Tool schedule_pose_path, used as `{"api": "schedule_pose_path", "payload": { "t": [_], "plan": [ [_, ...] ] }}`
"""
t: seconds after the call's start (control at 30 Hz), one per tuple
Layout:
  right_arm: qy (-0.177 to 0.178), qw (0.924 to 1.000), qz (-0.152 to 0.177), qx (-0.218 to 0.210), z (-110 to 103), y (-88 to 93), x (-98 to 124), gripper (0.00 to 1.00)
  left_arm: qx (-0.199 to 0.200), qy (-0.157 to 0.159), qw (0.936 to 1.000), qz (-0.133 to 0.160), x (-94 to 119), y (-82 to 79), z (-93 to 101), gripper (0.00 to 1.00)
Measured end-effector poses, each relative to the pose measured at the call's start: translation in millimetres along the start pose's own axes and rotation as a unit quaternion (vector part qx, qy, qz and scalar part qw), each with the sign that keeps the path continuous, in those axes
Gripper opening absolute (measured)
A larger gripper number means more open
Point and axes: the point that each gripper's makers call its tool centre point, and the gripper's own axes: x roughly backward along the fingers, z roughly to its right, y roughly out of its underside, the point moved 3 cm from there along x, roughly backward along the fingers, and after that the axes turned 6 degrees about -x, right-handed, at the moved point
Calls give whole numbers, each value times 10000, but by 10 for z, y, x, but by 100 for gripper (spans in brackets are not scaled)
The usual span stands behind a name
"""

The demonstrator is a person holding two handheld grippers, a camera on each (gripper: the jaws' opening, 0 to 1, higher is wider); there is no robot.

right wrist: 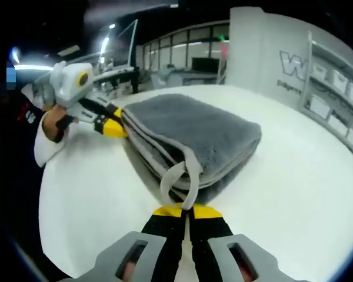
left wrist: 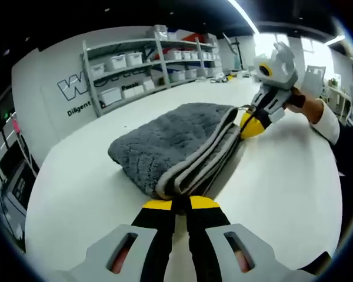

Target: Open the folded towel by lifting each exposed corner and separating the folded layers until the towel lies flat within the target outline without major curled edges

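pinching opposite corners of folded towel (left wrist: 176,147) (both jaws closed).

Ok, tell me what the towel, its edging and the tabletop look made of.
Towel: grey, deep-pile plush, probably microfibre; the nap looks fuzzy and matte.
Edging: lighter grey smooth fabric binding, flat and without pile.
Table: white, hard and smooth, likely laminate or plastic, with a faint sheen.

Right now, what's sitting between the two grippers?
The folded grey towel spans between them: the left gripper meets its near stacked edges, the right gripper its far corner, seen in the left gripper view.
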Motion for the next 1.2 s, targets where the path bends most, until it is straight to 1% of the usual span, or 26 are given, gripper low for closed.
{"api": "schedule_pose_path", "payload": {
  "t": [0.3, 0.37, 0.47, 0.67, 1.0, 1.13, 1.2],
  "plan": [
    [87, 9997, 214, 101, -126, 70, 70, 0, -55, 59, 10000, -28, 64, 21, 59, 7],
    [96, 9995, 259, 136, -166, 89, 90, 0, 7, 66, 10000, -28, 88, 30, 73, 7],
    [95, 9995, 294, 93, -195, 94, 91, 0, -3, 65, 10000, -32, 113, 43, 92, 7],
    [70, 9992, 344, 167, -259, 110, 103, 0, -18, 48, 10000, -73, 154, 70, 111, 7],
    [107, 9987, 398, 301, -333, 141, 135, 0, -101, 81, 9997, -213, 235, 84, 182, 7],
    [173, 9969, 558, 532, -395, 184, 172, 0, -126, 128, 9994, -280, 268, 102, 211, 7],
    [128, 9971, 571, 493, -391, 183, 184, 0, -60, 164, 9994, -295, 290, 102, 227, 7]
  ]
}}
